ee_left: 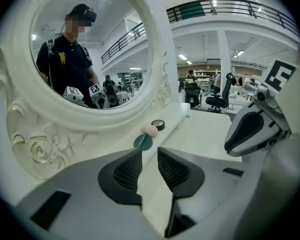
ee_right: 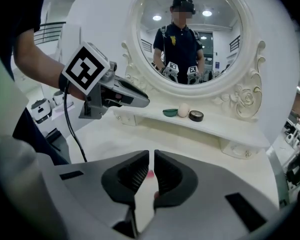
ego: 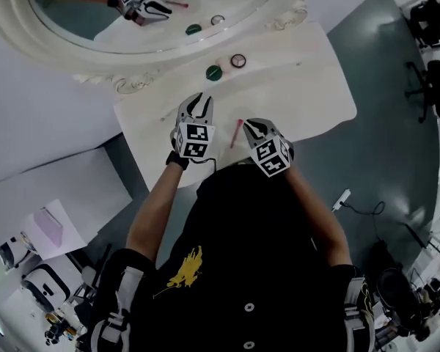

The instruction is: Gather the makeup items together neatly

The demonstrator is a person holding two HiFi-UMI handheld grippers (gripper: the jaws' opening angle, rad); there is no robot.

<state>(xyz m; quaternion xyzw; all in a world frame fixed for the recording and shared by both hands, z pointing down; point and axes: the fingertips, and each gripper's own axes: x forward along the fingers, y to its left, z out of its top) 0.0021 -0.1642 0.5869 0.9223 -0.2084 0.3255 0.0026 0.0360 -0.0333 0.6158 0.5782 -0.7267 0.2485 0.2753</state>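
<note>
Between the pads of the right claw sits a slim pink stick. The jaws are clenched almost together on it, so it reads as held, not merely lying beneath. From the head view the pink stick lies over the front half of the worktop. Its long axis runs roughly front to back, from the front edge towards the mirror.

Just to its left, the left claw is released. Its jaws stand a little apart, with only bare worktop showing in the gap.

Further out, the other makeup items are grouped on the low shelf along the back edge, under the mirror. A green disc, a pale egg-shaped sponge and a black-rimmed pot stand in a short row there, the sponge touching or nearly touching its neighbours.

That row lies straight ahead of both claws, towards the back edge. The left claw's tips look nearer to it, but it is the right claw that carries the stray piece. The coming move is probably a forward reach by the right hand, laying the stick down beside the row.
</note>
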